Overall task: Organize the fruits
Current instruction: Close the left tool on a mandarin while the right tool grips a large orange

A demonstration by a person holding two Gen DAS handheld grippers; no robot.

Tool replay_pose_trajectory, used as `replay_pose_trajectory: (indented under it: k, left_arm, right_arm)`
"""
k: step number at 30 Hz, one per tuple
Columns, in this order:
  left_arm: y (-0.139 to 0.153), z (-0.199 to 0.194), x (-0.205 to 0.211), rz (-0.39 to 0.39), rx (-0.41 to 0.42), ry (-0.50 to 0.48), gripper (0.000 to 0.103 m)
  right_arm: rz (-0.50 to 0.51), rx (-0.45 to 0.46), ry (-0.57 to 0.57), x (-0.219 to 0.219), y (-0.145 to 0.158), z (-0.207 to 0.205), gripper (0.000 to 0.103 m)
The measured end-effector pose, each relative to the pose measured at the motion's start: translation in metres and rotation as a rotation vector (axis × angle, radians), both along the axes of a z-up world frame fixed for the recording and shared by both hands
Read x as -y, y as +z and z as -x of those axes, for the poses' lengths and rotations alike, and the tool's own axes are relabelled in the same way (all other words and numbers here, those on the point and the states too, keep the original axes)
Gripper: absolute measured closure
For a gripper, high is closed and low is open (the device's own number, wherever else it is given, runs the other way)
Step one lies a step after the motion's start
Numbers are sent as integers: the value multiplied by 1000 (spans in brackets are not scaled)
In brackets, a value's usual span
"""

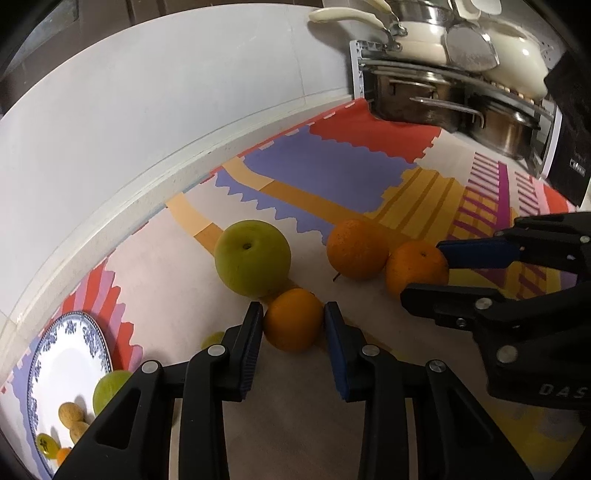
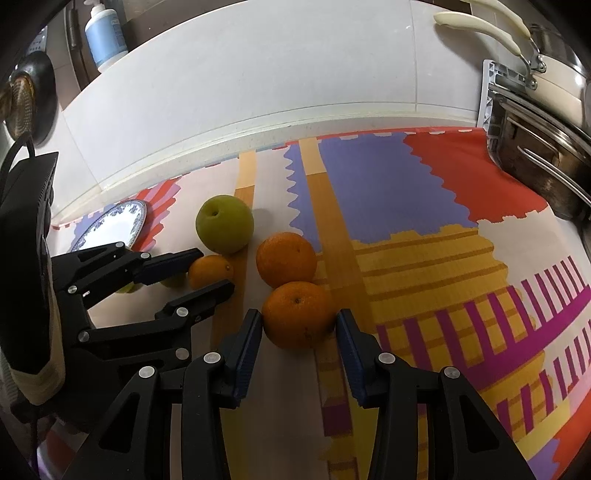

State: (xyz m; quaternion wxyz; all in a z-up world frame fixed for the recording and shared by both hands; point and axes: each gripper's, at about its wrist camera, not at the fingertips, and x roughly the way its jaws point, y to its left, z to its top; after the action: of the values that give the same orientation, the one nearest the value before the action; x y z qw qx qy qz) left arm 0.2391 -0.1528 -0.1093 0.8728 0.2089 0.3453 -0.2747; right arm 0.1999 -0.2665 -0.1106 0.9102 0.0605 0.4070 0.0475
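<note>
Three oranges and a green apple lie on a colourful mat. My left gripper is shut on the nearest small orange; it also shows in the right wrist view. My right gripper has its pads touching both sides of another orange, seen in the left wrist view too. The third orange rests between them, touching the right one. A blue-patterned plate at the left holds a green fruit and small items.
Stacked pots and pans stand on a rack at the back right. A white tiled wall borders the counter. A soap bottle stands at the back left. A black appliance is at the far right.
</note>
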Motion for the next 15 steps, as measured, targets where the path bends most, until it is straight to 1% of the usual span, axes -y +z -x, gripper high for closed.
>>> replay_pose_trajectory:
  k: [2,6,15]
  left_arm:
    - [3,2,-2,1,-2,15,69]
    - [13,10,-9,38,-7,26,69]
    - [41,34,-28,84,29,70,69]
  right_arm:
    - [-8,-1,-4,1,1,0,61]
    - [-8,12,-3,1,6,4,61]
    - [2,36,21,-7,23,19,61]
